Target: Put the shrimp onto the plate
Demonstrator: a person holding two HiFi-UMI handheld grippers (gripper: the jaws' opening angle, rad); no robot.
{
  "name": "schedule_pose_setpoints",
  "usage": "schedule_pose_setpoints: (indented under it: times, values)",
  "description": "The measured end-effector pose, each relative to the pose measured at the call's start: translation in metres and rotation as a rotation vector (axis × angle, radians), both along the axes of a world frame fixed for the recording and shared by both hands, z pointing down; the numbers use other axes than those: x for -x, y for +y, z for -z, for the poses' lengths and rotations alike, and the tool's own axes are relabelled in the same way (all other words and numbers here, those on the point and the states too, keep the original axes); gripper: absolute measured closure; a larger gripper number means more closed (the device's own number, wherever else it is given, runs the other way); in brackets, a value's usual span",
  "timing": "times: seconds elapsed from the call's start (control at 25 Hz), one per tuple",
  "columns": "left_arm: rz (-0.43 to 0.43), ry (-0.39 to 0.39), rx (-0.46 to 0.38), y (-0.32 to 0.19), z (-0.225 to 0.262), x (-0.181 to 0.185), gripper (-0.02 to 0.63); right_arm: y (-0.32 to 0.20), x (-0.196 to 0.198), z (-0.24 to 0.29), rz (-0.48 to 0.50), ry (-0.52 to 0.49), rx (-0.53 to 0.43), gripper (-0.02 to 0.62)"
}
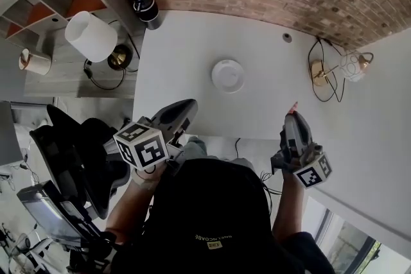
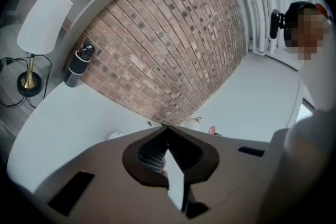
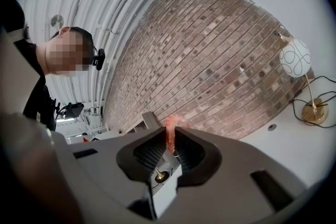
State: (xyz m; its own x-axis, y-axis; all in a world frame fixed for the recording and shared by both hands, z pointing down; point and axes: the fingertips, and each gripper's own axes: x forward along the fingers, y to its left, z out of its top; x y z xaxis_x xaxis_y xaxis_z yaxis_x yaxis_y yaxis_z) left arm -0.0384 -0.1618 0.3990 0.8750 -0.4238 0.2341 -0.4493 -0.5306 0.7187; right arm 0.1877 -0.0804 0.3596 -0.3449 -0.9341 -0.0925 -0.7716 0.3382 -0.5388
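A small round white plate (image 1: 228,76) lies near the middle of the white table (image 1: 186,54); a sliver of the plate (image 2: 116,136) shows above my left gripper's body. My right gripper (image 1: 293,110) is held over the table's near right part, shut on a pink-orange shrimp (image 3: 171,131) whose tip (image 1: 294,106) pokes past the jaws. It is raised and tilted up toward the brick wall. My left gripper (image 1: 191,103) hovers at the table's near left edge, jaws shut with nothing between them (image 2: 167,127).
A black bottle (image 1: 145,6) stands at the table's far left corner. A small globe lamp (image 1: 352,65) with a brass base and cable sits at the right. A white-shaded lamp (image 1: 91,36) stands on the side shelf at left. A black chair (image 1: 77,151) is beside me.
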Motion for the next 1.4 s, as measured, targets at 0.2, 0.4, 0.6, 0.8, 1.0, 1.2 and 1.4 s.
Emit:
schedule_pose_setpoints:
  times: [0.2, 0.4, 0.6, 0.8, 1.0, 1.2, 1.4]
  values:
    - [-0.048, 0.007, 0.027, -0.018, -0.008, 0.011, 0.603, -0.021, 0.015, -0.001, -0.041, 0.034, 0.037, 0.543]
    - [-0.099, 0.004, 0.047, -0.026, -0.017, 0.01, 0.603, -0.044, 0.026, -0.004, -0.048, 0.073, 0.076, 0.543]
    - [-0.114, 0.031, 0.052, -0.028, -0.015, 0.006, 0.603, -0.06, 0.037, -0.007, -0.041, 0.113, 0.11, 0.543]
    - [-0.107, 0.057, 0.047, -0.032, -0.008, 0.009, 0.603, -0.076, 0.044, -0.013, -0.026, 0.145, 0.149, 0.543]
    - [-0.089, 0.058, 0.052, -0.032, -0.009, 0.018, 0.603, -0.092, 0.051, -0.019, 0.003, 0.174, 0.178, 0.543]
    - [-0.064, 0.058, 0.057, -0.03, -0.009, 0.02, 0.603, -0.109, 0.058, -0.033, 0.043, 0.237, 0.227, 0.543]
    - [-0.031, 0.063, 0.061, -0.032, -0.007, 0.023, 0.603, -0.127, 0.066, -0.051, 0.092, 0.274, 0.276, 0.543]
